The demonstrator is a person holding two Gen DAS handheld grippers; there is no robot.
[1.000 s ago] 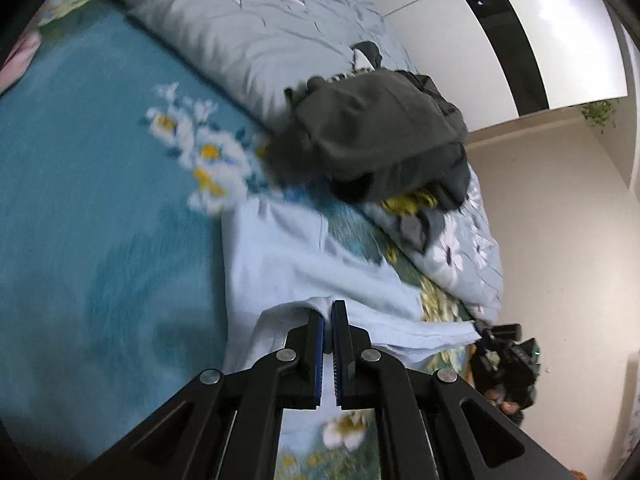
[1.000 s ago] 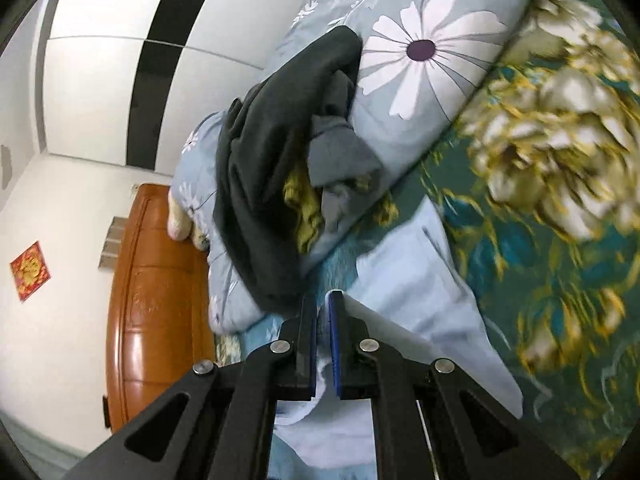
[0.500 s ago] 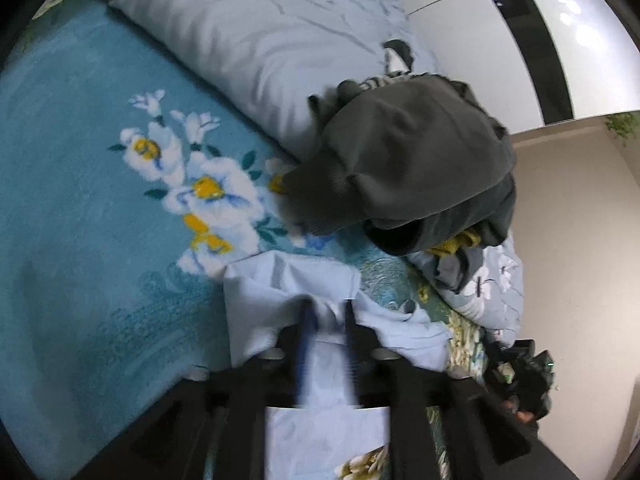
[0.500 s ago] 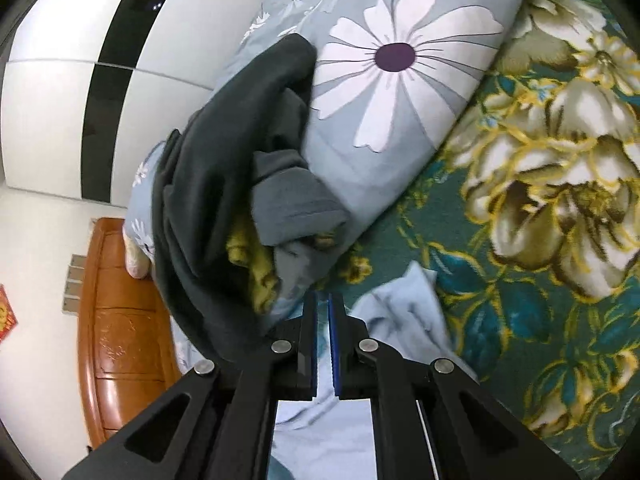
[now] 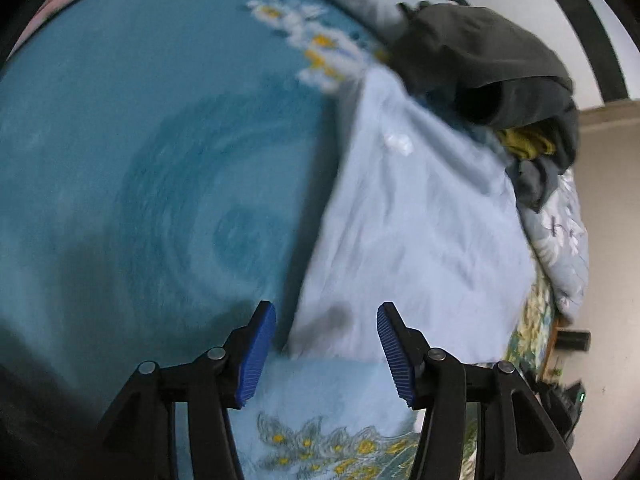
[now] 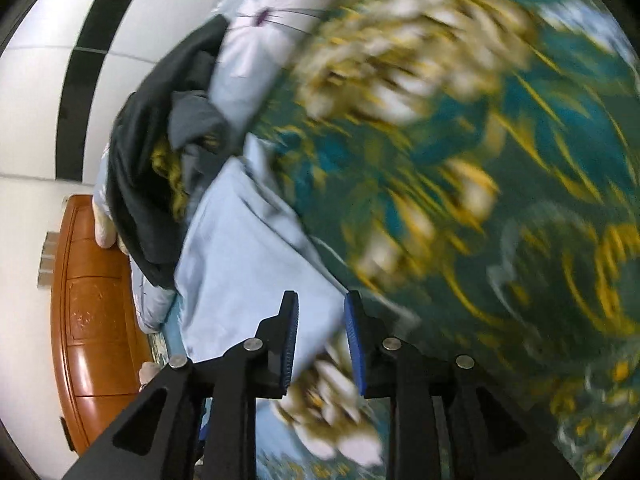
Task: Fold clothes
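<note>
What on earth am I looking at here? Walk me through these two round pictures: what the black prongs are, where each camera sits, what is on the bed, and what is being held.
No robot is here. A person carries a two-finger tool in each hand, and a wide-angle camera on each tool looks forward along its fingers, which is why the pictures are round and bent.

One picture comes from the left hand-held gripper, the other from the right hand-held gripper. The black prongs with blue pads are their fingers. Both are open and hold nothing.

Below lies a bed with a teal flowered cover. On it lies a pale blue garment, spread fairly flat, in front of both tools. Behind it is a pile of dark grey clothes with something yellow in it, against a grey flowered quilt. Both pictures are blurred, so finer detail is uncertain.
</note>
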